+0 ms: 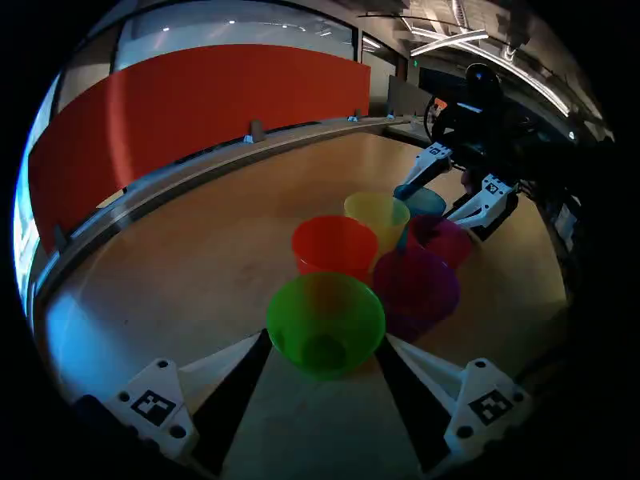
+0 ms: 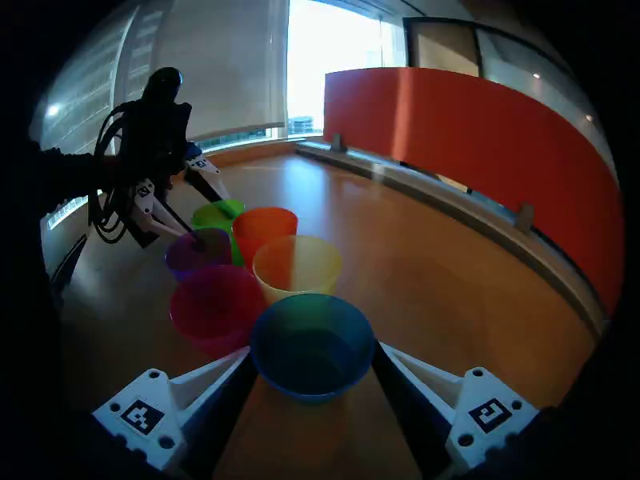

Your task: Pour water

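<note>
1. Six cups stand upright, mouths up, clustered on the table. Whether any holds water I cannot tell.
2. The left gripper, level, is closed wide on the green cup, fingers touching both sides.
3. Opposite, the right gripper likewise clasps the blue cup.

Left gripper view: at 1 o'clock the blue cup is mostly hidden behind the yellow cup. At 2 o'clock a person's arm is too dark to make out. Right gripper view: at 10 o'clock the green cup shows partly behind the orange cup. Water levels cannot be told.
</note>
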Demonstrator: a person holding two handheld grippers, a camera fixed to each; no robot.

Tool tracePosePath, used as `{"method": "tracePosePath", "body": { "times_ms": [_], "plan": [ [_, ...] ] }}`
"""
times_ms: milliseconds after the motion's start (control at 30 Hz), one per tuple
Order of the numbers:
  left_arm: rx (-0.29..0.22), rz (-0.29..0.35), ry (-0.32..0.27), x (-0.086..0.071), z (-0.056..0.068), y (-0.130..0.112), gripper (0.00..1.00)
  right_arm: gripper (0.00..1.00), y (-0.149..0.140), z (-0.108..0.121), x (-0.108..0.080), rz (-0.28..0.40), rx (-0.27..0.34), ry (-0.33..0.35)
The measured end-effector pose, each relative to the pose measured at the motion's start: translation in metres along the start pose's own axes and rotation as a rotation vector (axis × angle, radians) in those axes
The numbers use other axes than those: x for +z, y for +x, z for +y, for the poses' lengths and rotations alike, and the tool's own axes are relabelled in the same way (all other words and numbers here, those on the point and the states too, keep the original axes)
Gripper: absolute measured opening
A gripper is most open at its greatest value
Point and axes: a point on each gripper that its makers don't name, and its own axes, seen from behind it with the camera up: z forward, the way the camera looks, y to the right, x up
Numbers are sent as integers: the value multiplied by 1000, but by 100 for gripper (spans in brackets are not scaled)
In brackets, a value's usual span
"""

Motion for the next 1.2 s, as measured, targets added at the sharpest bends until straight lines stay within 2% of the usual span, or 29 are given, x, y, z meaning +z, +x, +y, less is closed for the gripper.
{"method": "tracePosePath", "body": {
  "times_ms": [400,533,867,1200],
  "plan": [
    [-7,8,4,2,0,1,91,90,1,-4,4,1,8,12],
    [-4,9,17,3,-2,1,84,90,0,-4,4,3,3,10],
    [-8,15,23,2,-2,2,83,89,-3,-3,3,8,-2,8],
    [-30,47,43,-4,-6,12,83,89,-2,-1,1,15,3,1]
  ]
}}
